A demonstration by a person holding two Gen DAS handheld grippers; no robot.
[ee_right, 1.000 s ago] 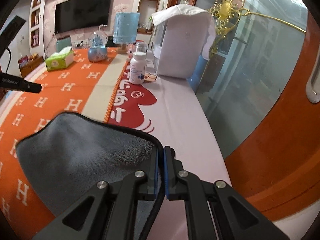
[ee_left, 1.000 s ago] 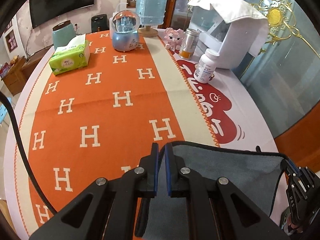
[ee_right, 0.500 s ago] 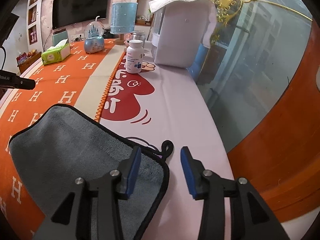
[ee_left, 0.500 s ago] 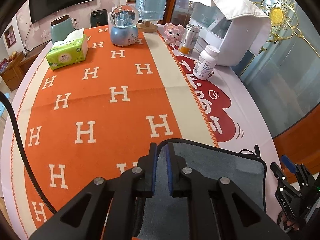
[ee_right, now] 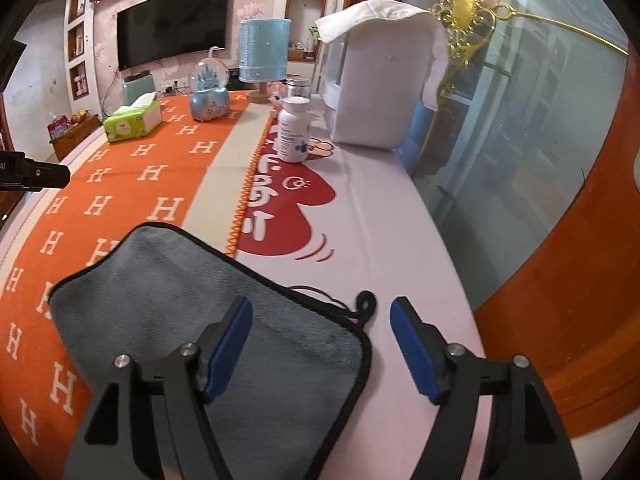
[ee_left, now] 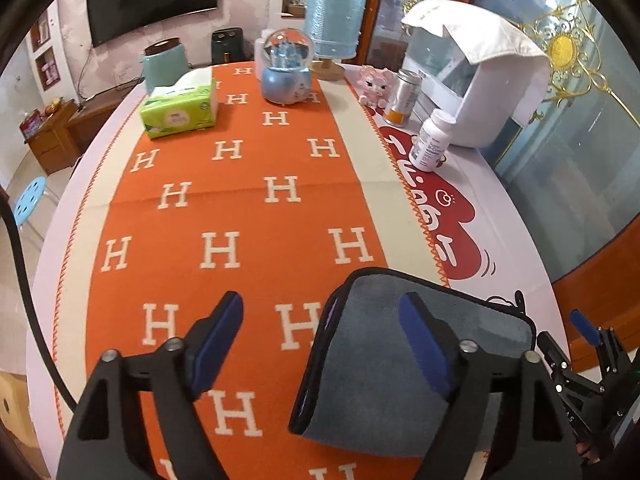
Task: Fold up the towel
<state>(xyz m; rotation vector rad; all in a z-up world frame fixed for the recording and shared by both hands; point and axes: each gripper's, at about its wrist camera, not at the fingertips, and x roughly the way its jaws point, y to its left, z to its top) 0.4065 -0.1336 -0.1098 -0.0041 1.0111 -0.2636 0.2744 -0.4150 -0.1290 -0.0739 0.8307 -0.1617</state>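
A grey towel with black trim lies folded on the orange H-patterned cloth, near the table's front edge. It also shows in the right wrist view, with its hanging loop at the near right corner. My left gripper is open above the towel's left folded edge, holding nothing. My right gripper is open above the towel's right corner, holding nothing. The right gripper also shows at the right edge of the left wrist view.
At the table's far side stand a green tissue box, a snow globe, a blue lamp, a pink toy, a can, a white pill bottle and a white appliance. A glass door is on the right.
Both grippers let go of the towel: the right opened first, then the left. The towel now lies folded flat on the table.
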